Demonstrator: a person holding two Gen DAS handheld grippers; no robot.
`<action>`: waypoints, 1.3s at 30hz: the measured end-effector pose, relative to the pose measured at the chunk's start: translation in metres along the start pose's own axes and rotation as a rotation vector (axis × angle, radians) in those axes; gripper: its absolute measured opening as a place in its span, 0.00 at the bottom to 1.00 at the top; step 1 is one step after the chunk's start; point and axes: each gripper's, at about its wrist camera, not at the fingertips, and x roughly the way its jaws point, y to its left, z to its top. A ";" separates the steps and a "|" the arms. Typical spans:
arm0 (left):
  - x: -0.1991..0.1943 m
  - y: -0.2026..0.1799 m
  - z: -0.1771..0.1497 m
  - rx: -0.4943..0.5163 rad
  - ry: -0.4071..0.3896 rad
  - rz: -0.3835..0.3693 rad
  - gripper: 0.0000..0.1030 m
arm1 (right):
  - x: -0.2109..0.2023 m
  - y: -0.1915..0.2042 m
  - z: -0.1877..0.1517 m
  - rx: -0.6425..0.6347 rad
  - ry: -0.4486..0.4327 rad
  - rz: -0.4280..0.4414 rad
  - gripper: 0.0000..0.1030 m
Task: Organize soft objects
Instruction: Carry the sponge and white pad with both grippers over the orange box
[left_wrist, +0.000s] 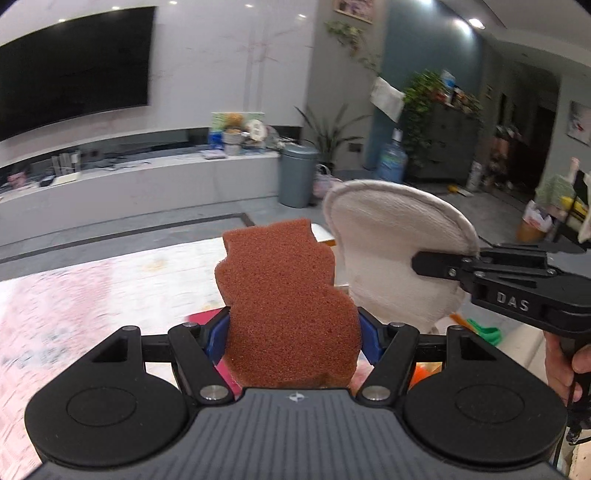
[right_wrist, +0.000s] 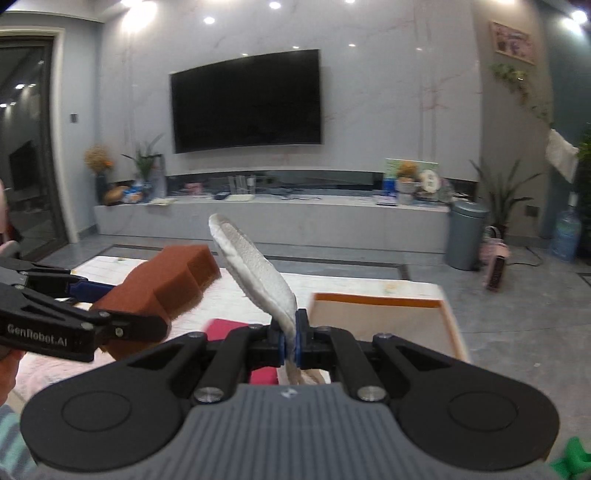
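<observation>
The TV (right_wrist: 246, 100) hangs dark on the pale wall, and everything else sits in relation to it; below the TV runs the long white bench (right_wrist: 258, 218), cluttered along its top; to the right of the TV, at the bench's end, stands the grey bin (right_wrist: 466, 236), with a water jug (right_wrist: 565, 236) further right again; well in front of the TV lies the pale table (right_wrist: 369, 286), and on its right part an orange-edged box (right_wrist: 380, 321). Held up in front of the TV, above the table, are the 2 soft things; the sponge (left_wrist: 284, 306), rust-brown and lobed, stands upright with the left gripper (left_wrist: 293, 336) pinching its lower part between blue pads; the cloth (right_wrist: 258, 269), a white rounded pad, rises edge-on just right of the sponge, and the right gripper (right_wrist: 290, 338) is pressed tight on its lower edge; sponge and cloth are near each other but apart.
</observation>
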 end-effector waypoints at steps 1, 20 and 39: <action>0.009 -0.005 0.005 0.011 0.010 -0.012 0.76 | 0.002 -0.009 0.002 0.007 0.006 -0.013 0.02; 0.157 -0.056 0.004 0.224 0.305 0.001 0.76 | 0.130 -0.123 -0.002 0.003 0.144 -0.194 0.02; 0.192 -0.056 0.001 0.262 0.375 -0.006 0.77 | 0.207 -0.134 -0.044 -0.075 0.395 -0.198 0.03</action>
